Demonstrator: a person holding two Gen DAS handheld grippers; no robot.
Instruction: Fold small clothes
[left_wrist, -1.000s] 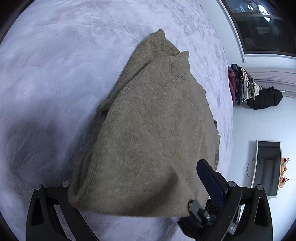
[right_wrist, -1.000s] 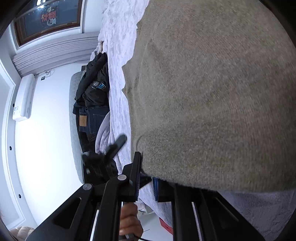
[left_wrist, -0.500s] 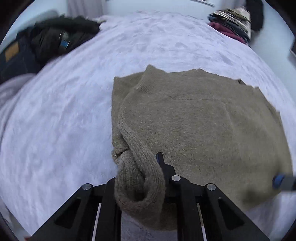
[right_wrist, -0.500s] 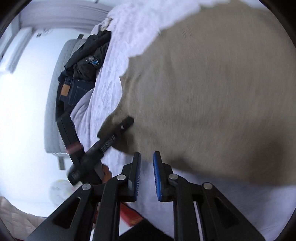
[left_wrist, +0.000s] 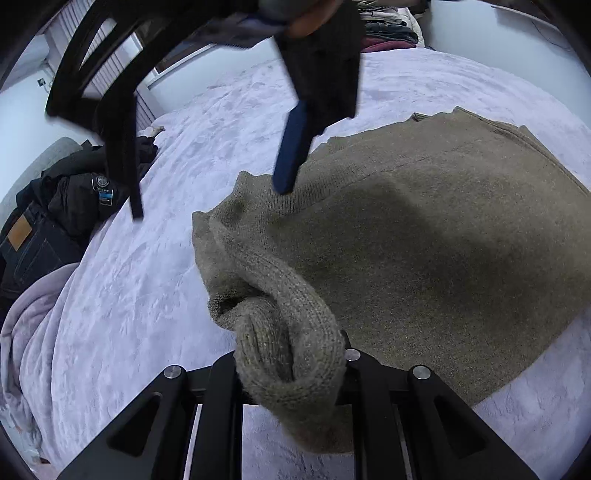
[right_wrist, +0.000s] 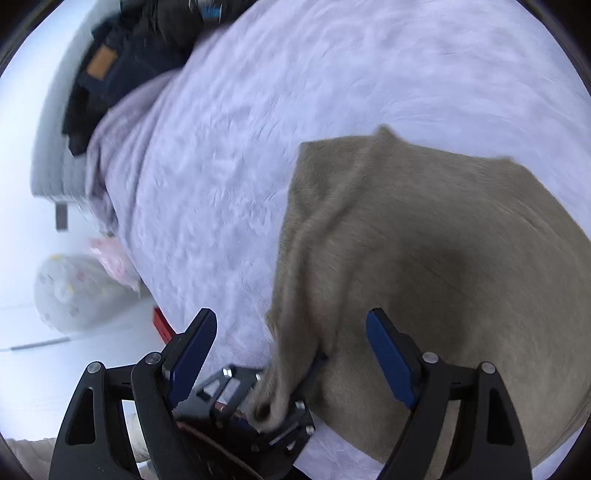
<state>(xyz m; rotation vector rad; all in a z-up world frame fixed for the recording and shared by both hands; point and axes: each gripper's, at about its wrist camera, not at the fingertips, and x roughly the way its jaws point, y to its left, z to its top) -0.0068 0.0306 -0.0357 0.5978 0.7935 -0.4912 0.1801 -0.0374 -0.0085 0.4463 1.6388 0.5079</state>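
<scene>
**Mia:** On the bed (left_wrist: 424, 85), what is that big brown thing?

**Dad:** That is a knitted sweater (left_wrist: 443, 240). It lies on the pale purple fuzzy blanket, more to the right side. It looks folded over.

**Mia:** What is the left hand-held gripper (left_wrist: 291, 373) doing?

**Dad:** Its jaws are pressed close on a thick rolled bit of the sweater, the cuff of a sleeve (left_wrist: 288, 332). That bit is pulled up off the bed at the near edge. The rest of the sweater is lying flat.

**Mia:** And the right hand-held gripper (right_wrist: 291, 350)?

**Dad:** Its jaws have just been opening. Now they are spread wide, with blue pads (right_wrist: 388, 354) showing. Nothing is pinched in them. It hangs over the near left edge of the sweater, and the left one with its bunch of knit is right under it.

**Mia:** I see it from the other side too!

**Dad:** Yes. In the left wrist view it is up high at the far side, a bit blurry, with one blue pad (left_wrist: 291, 151) over the far left corner of the sweater.

**Mia:** What is that dark stuff on the far left?

**Dad:** A pile of dark clothes (left_wrist: 74, 192) and some blue jeans (left_wrist: 33, 247) with a tan patch. More folded clothes (left_wrist: 388, 33) sit far off at the back.
</scene>
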